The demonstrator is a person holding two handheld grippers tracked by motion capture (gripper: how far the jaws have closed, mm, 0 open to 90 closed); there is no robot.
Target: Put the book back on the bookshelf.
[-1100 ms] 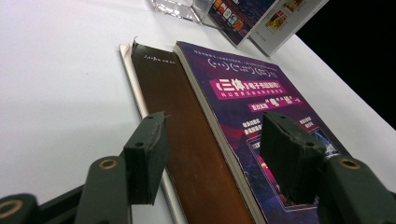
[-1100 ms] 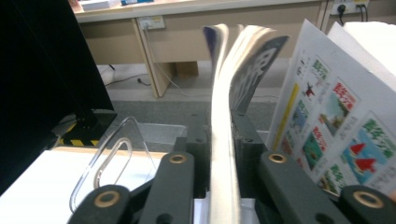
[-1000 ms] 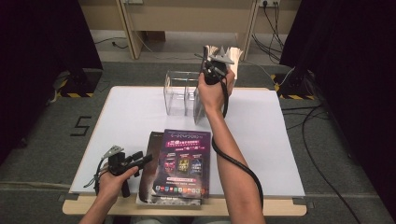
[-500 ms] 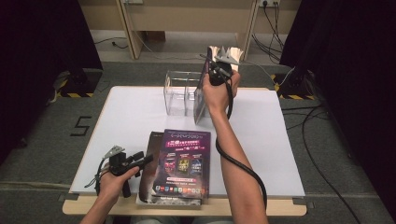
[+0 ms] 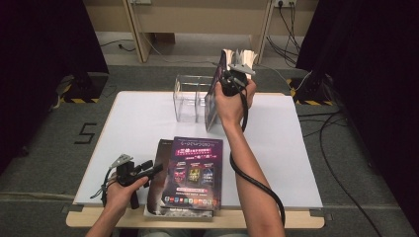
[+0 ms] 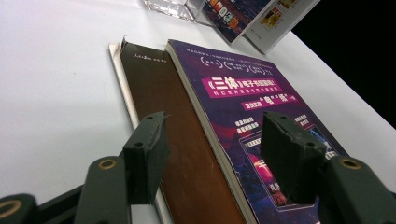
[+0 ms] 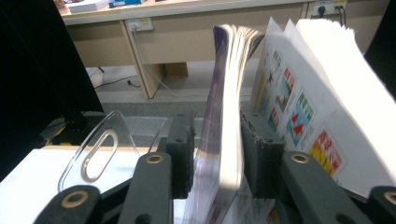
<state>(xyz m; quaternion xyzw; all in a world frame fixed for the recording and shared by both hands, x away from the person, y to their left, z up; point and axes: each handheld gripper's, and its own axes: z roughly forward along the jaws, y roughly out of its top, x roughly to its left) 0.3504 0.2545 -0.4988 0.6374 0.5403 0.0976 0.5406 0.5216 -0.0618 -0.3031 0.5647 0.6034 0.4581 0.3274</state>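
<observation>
Right gripper view: the right gripper (image 7: 215, 154), jaws just loosening, straddles the upright magazine (image 7: 224, 116) beside the clear acrylic organizer (image 7: 100, 149); the left gripper (image 5: 148, 170) rests released by the near book stack (image 5: 190, 177).

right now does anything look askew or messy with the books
Yes. The upright book between the right claw pads stands beside the clear rack with its pages fanning open at the top, as the pads have just been opening. On the table, the purple book lies offset over a brown one.
</observation>
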